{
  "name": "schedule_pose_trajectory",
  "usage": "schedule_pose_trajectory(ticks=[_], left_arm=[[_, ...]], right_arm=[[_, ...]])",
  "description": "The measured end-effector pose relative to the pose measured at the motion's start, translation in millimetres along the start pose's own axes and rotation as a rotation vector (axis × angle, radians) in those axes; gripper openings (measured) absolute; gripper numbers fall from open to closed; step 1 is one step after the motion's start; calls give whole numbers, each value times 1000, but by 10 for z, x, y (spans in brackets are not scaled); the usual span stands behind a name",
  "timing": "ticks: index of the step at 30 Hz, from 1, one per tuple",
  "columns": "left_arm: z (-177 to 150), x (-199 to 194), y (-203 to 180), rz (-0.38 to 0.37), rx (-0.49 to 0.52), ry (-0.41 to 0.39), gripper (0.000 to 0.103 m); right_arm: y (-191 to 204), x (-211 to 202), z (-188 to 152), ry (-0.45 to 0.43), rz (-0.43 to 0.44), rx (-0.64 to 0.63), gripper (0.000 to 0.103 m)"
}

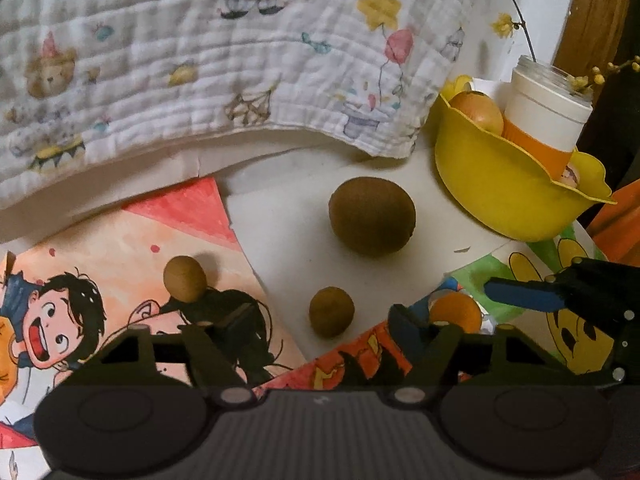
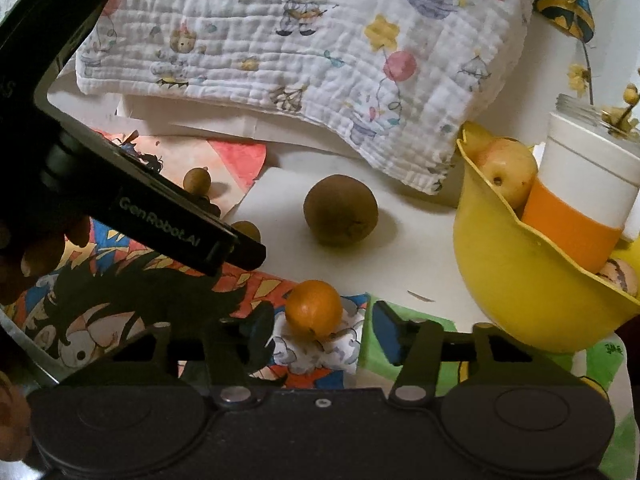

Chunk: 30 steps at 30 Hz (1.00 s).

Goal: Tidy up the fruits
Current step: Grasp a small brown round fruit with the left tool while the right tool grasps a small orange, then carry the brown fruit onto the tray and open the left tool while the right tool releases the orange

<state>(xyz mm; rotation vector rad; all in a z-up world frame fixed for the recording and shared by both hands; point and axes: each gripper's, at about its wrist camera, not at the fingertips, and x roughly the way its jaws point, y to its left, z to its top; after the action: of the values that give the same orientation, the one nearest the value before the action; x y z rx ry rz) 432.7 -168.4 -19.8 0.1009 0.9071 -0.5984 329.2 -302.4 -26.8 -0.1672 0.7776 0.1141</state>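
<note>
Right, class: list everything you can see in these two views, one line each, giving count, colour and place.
kiwi: one, brown, on white paper, centre
small round fruits: two, brown, left of the kiwi
orange: one, orange, between right gripper's fingers, untouched
bowl: one, yellow, at right
apple: one, yellow-red, in bowl
cup: one, white and orange, behind the bowl
cloth: one, white, printed, at back
drawings: several, coloured, under the fruit
left gripper: open
right gripper: open

Probably home: nursery-print blanket, children's drawings
</note>
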Motion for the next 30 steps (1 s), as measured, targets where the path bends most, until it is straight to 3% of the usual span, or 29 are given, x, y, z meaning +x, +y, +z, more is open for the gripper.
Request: schedule_pose_trajectory(ticks=[9,13,21,30], left_arm=[[5,50,20,-17,-17,9,42],[8,67,7,-34,-25,16,28],[-30,38,17,-46,-37,17,27],[-105,-328,-49,-67,-33,18,27]], right_arm=[[1,89,10,11,-5,16,45],[-9,97,27,15,6,29,35],[10,96,23,14,10,34,34],[71,-196,-37,-19,44,35,34]])
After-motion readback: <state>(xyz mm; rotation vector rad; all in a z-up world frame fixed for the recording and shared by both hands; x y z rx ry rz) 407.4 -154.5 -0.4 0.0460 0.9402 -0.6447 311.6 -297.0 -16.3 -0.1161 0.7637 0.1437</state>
